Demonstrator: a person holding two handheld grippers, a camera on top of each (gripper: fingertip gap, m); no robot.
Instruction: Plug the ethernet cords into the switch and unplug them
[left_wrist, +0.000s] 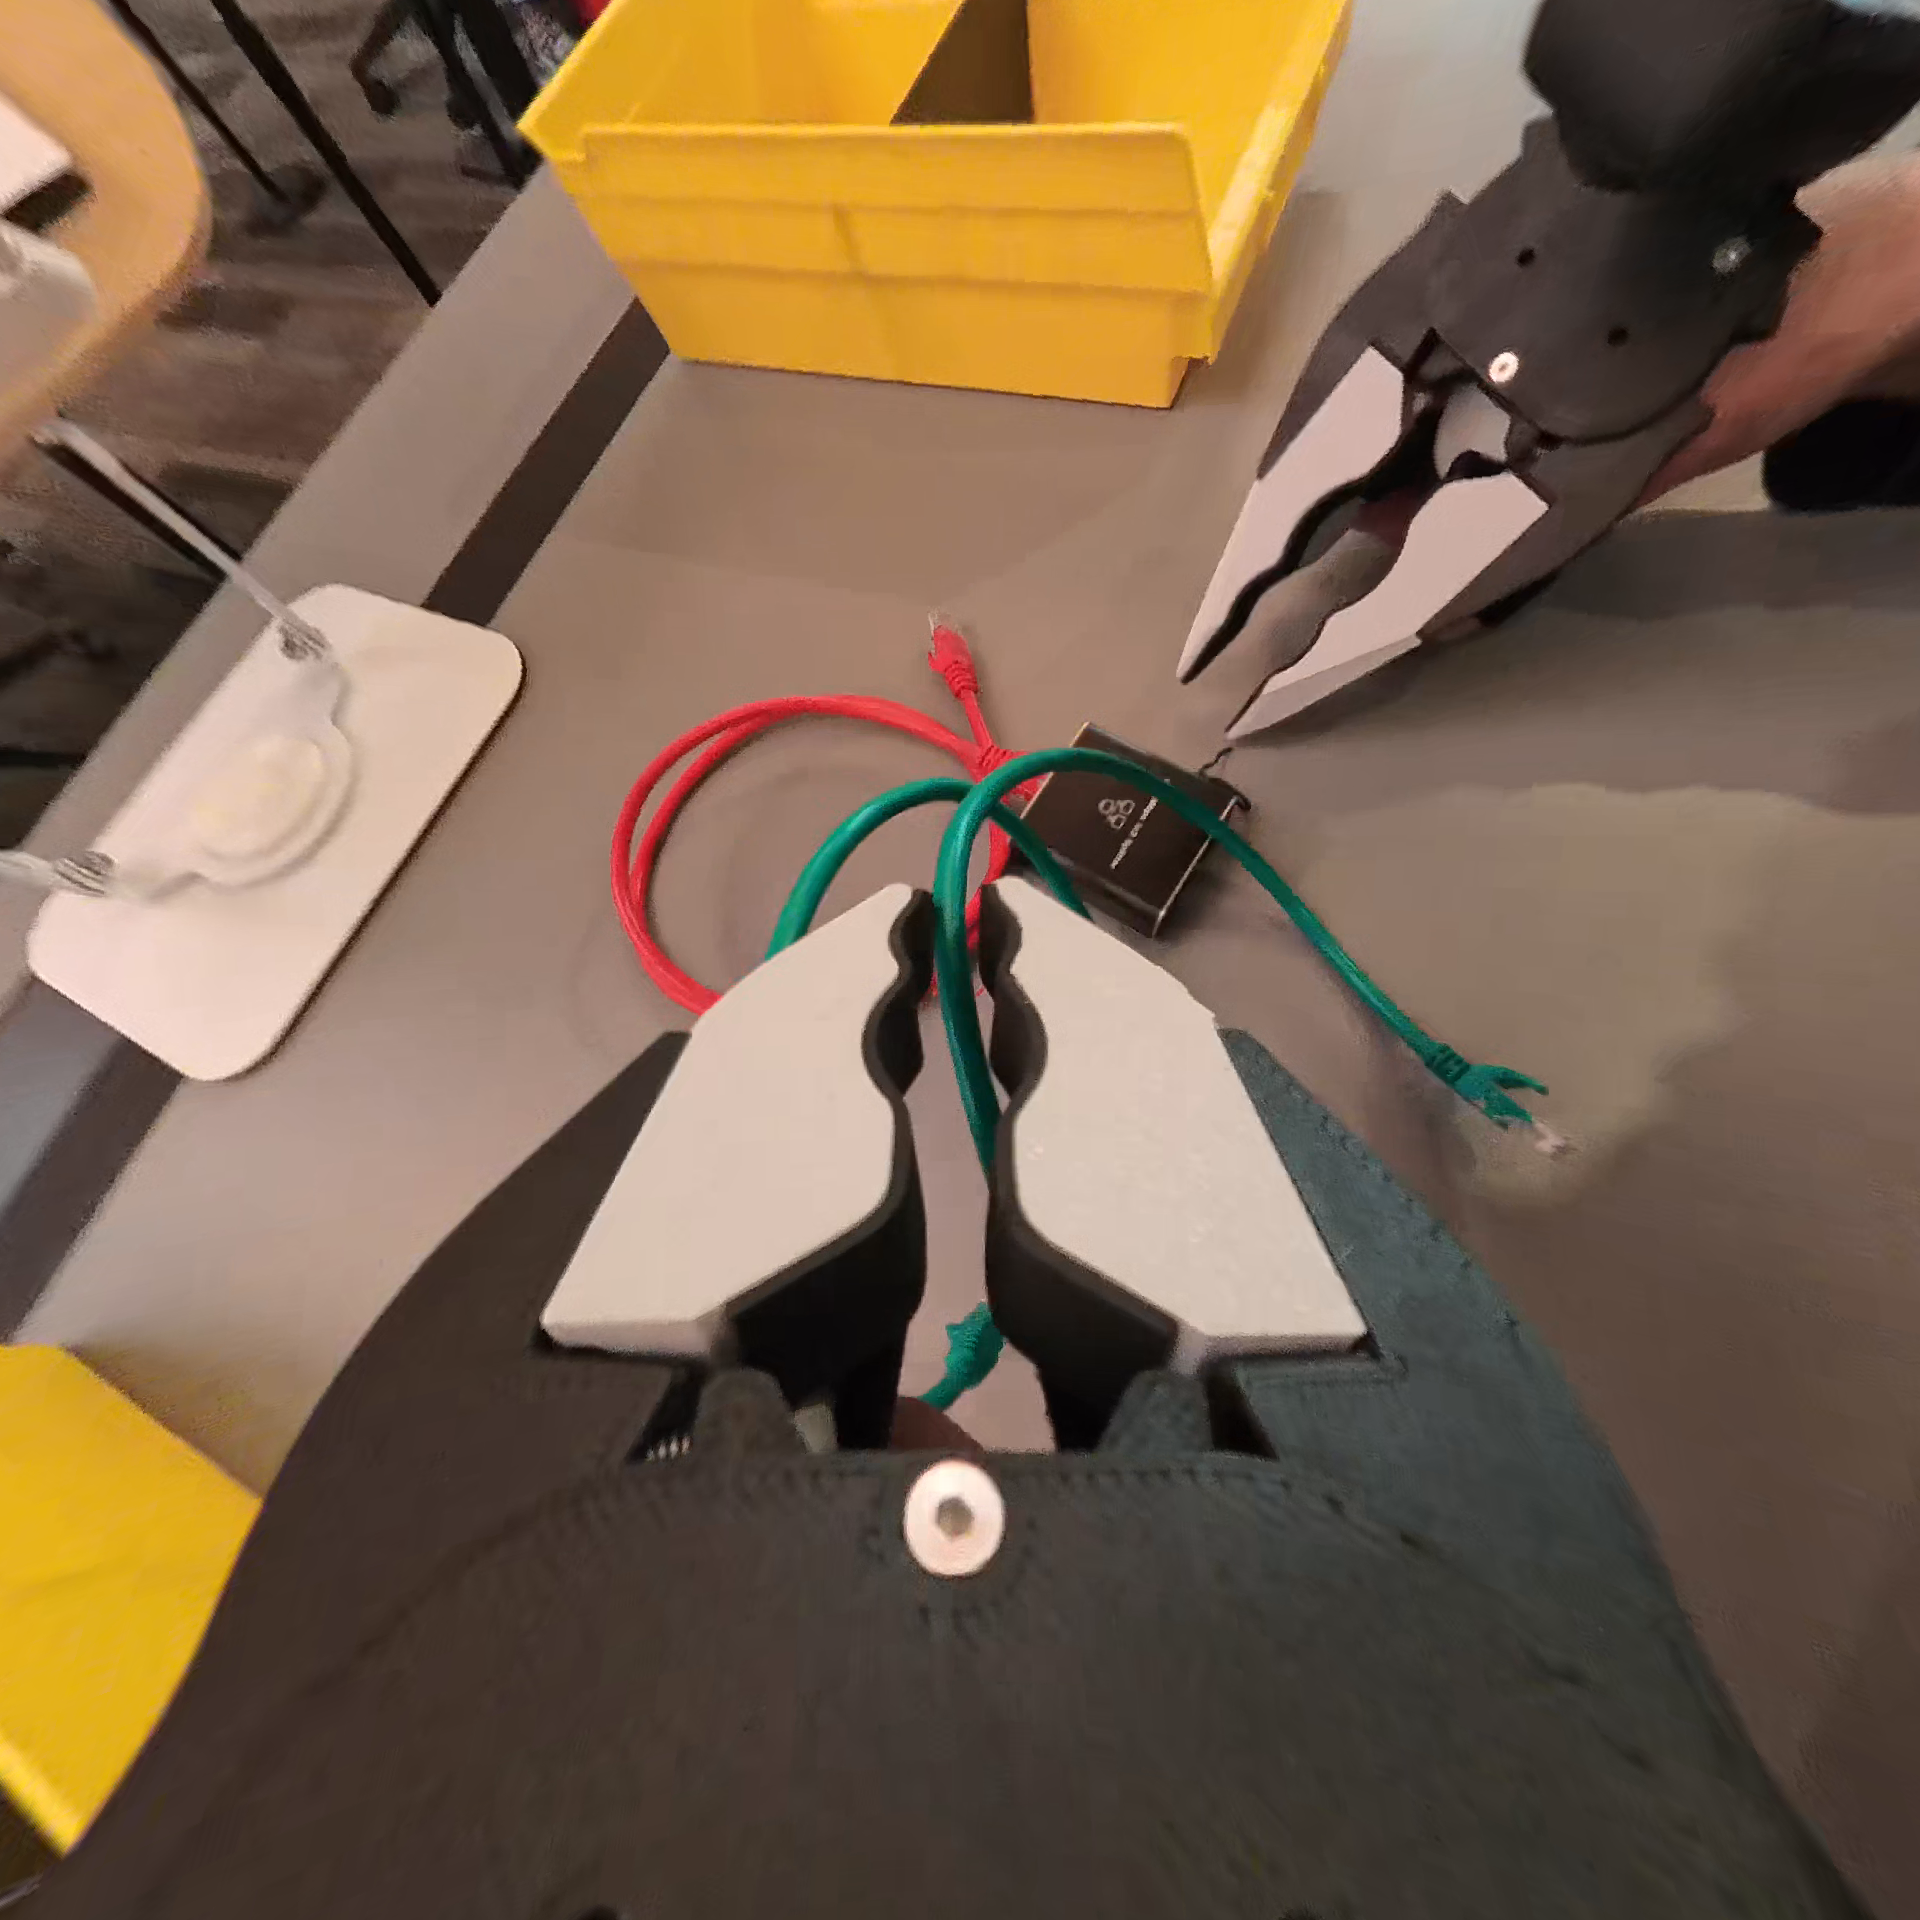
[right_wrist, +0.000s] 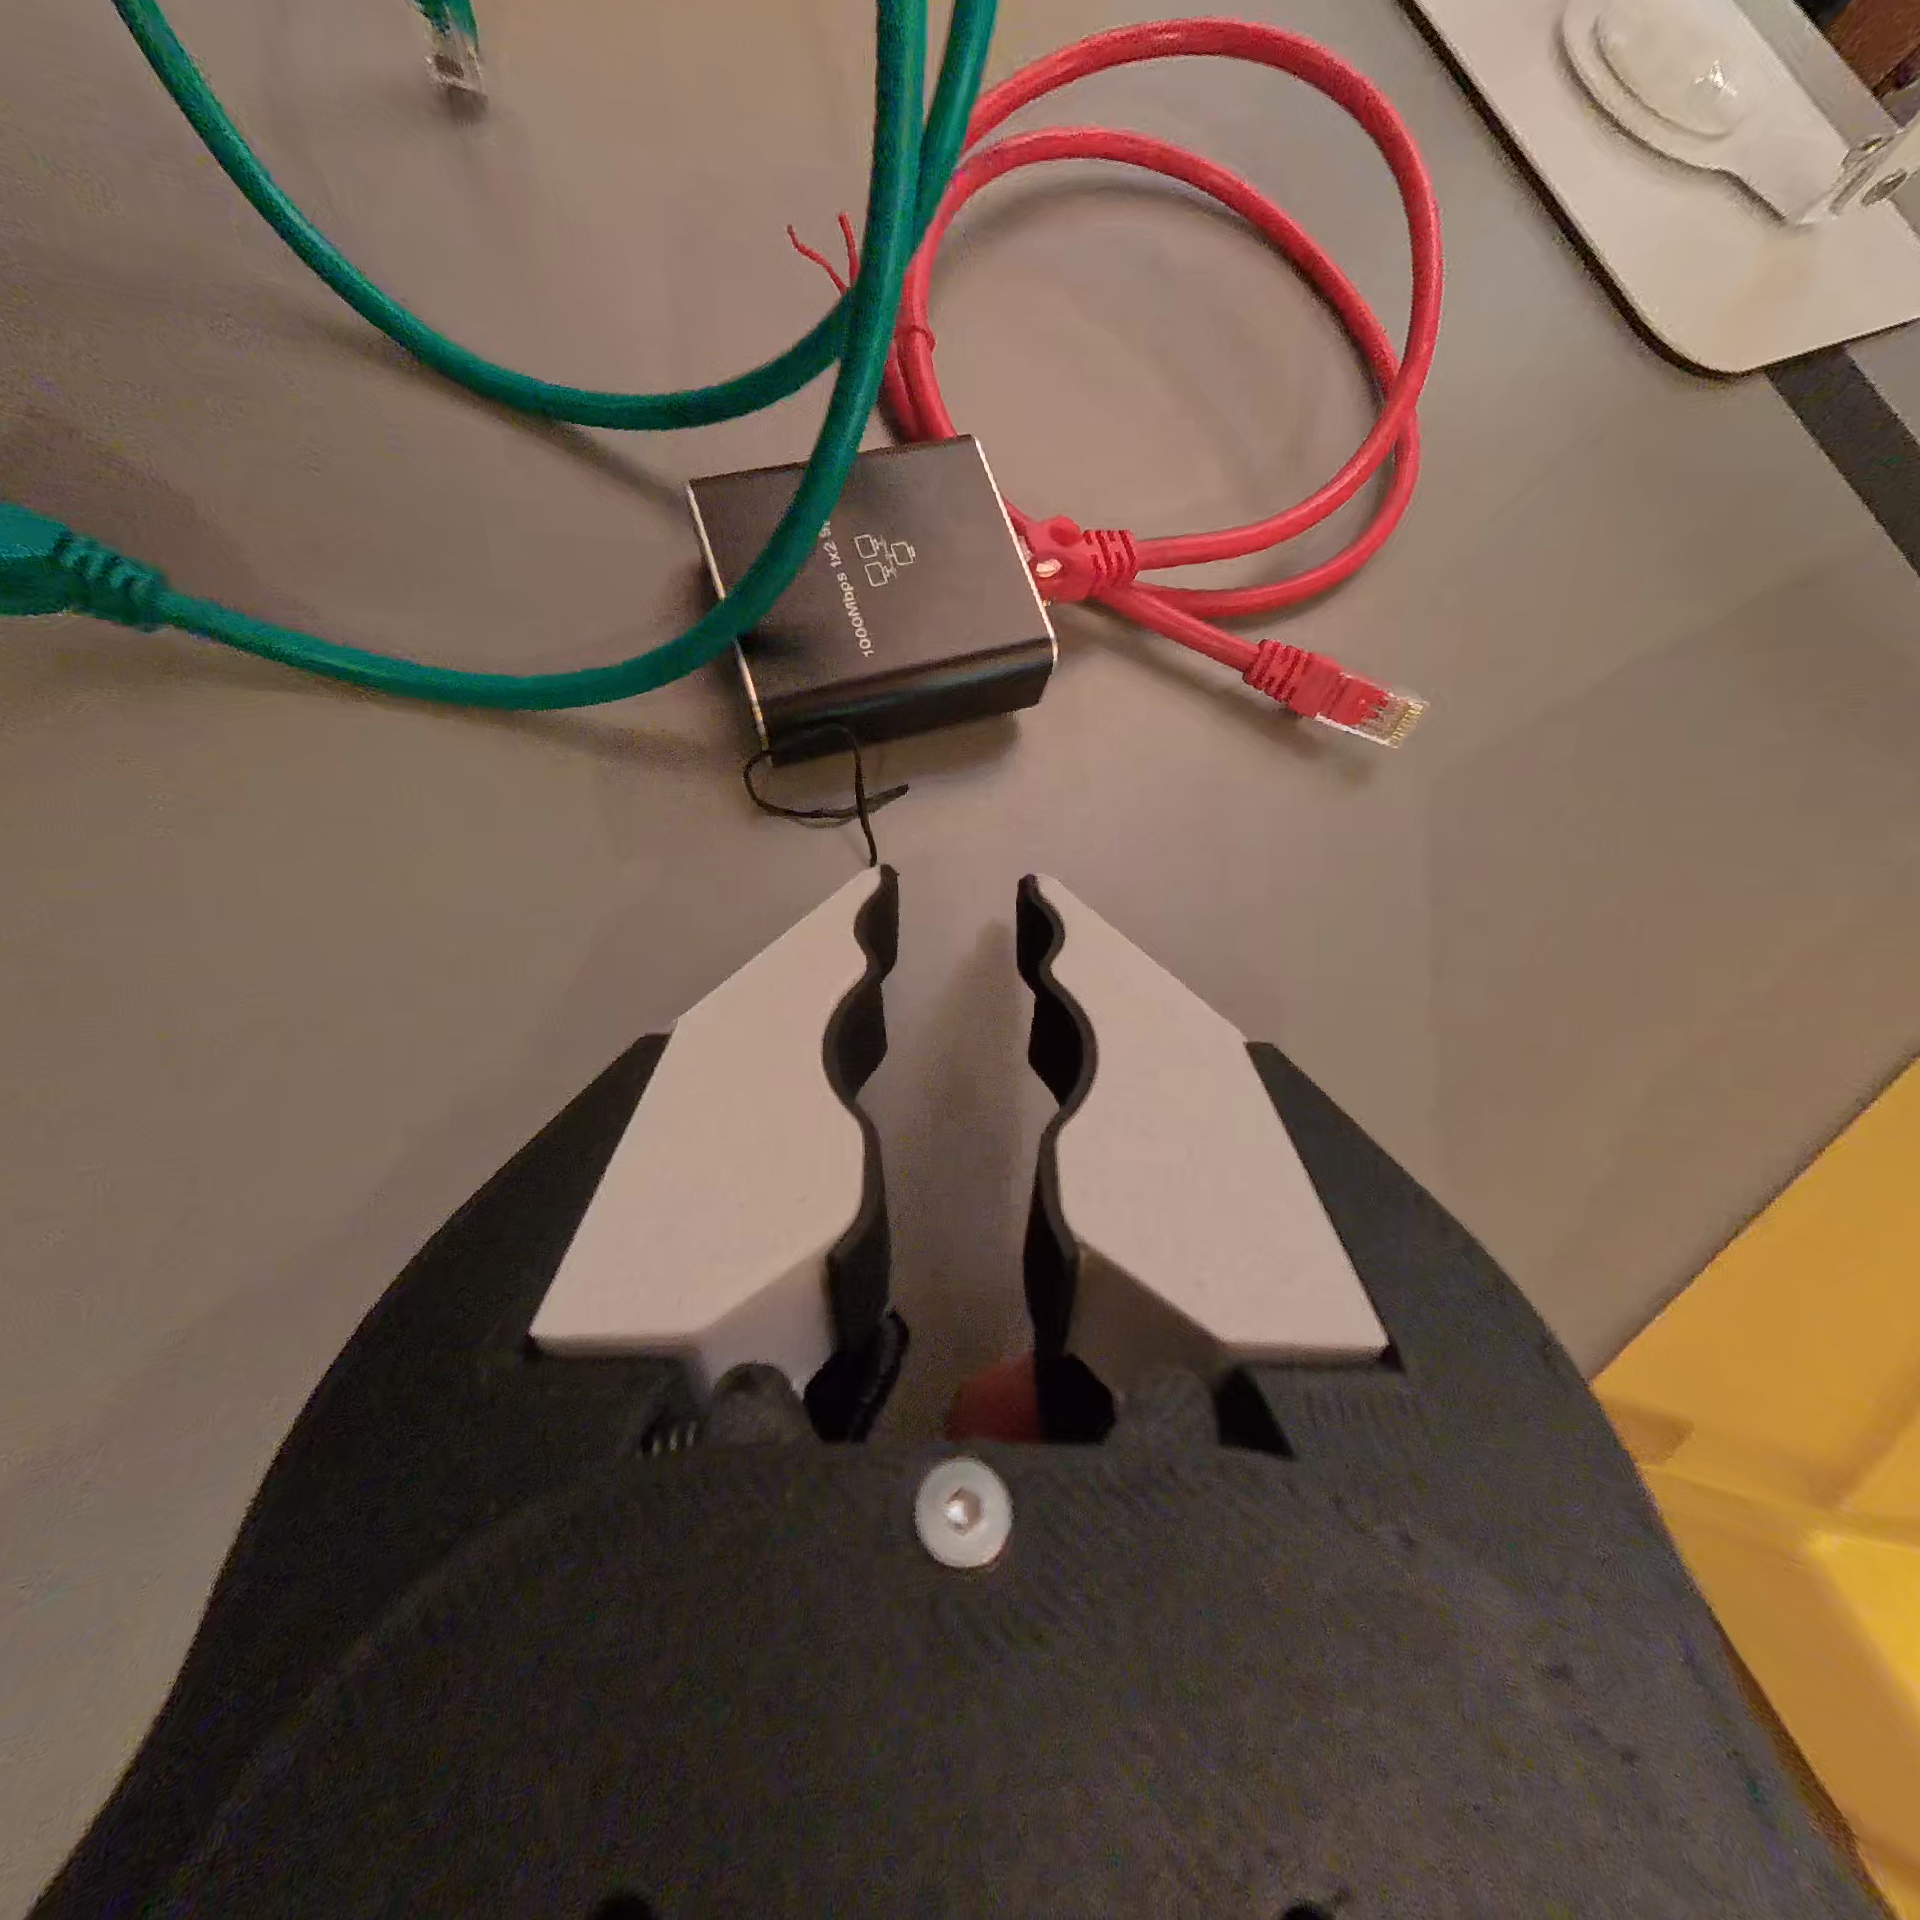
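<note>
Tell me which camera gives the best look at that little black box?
The right wrist view: the switch sits central, near and sharp, top face up. The left wrist view shows it smaller, farther off, with the green cord draped across it.

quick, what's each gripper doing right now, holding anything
Left gripper: fingers closed around the green ethernet cord, holding it.
Right gripper: open, holding nothing, just short of the black switch.

Dim warm indoor light, soft shadows, wide-angle edge stretching, motion blur at left-view margins.
</note>
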